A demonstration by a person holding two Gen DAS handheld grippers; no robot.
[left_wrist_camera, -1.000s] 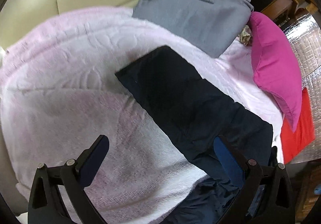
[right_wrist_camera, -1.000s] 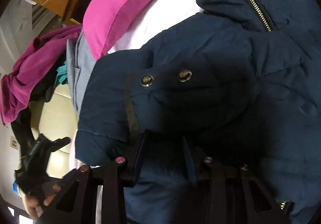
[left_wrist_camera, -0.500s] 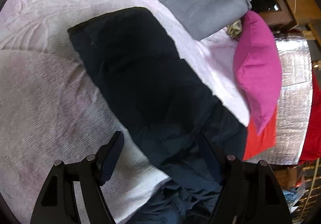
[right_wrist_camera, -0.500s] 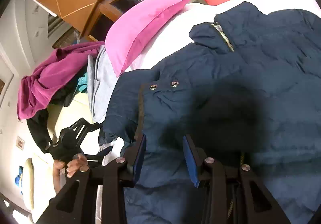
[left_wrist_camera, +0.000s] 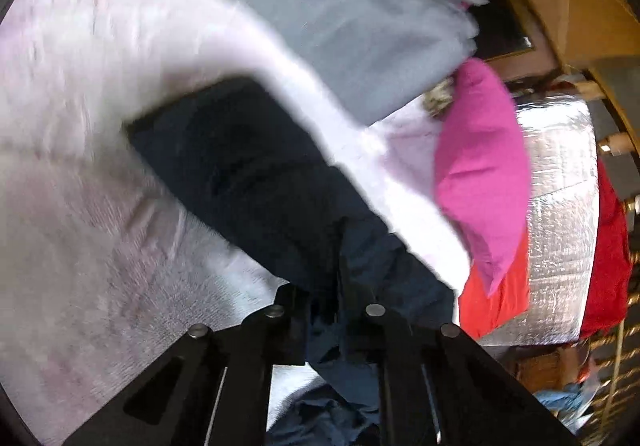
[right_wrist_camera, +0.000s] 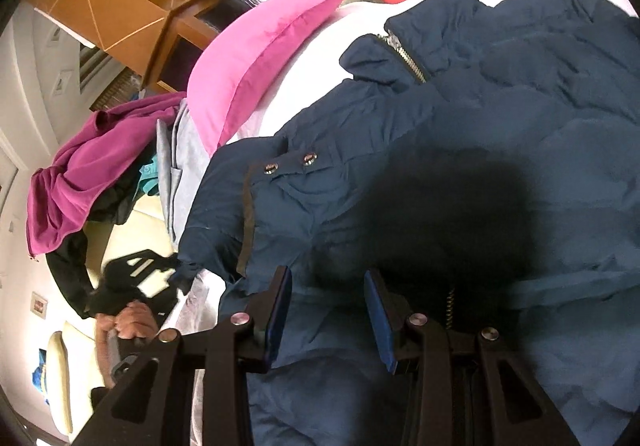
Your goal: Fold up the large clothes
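Note:
A navy padded jacket (right_wrist_camera: 460, 150) with a zip and two snap buttons lies spread on a pale pink blanket (left_wrist_camera: 100, 230). Its sleeve (left_wrist_camera: 248, 166) stretches away across the blanket in the left wrist view. My left gripper (left_wrist_camera: 338, 286) is shut on the sleeve near the shoulder. My right gripper (right_wrist_camera: 326, 286) is partly open, just above the jacket's body, holding nothing. The left gripper (right_wrist_camera: 140, 274) and the hand that holds it show at the left in the right wrist view.
A folded grey garment (left_wrist_camera: 352, 30) lies at the far side of the blanket. A pink pillow (left_wrist_camera: 480, 166), a red cushion (left_wrist_camera: 496, 294) and a silver foil mat (left_wrist_camera: 560, 214) lie to the right. Magenta and teal clothes (right_wrist_camera: 88, 162) are piled behind. A wooden cabinet (right_wrist_camera: 112, 6) stands beyond.
My left gripper has closed from wide open onto the jacket's sleeve. My right gripper has drawn back from the jacket, keeping its narrow opening.

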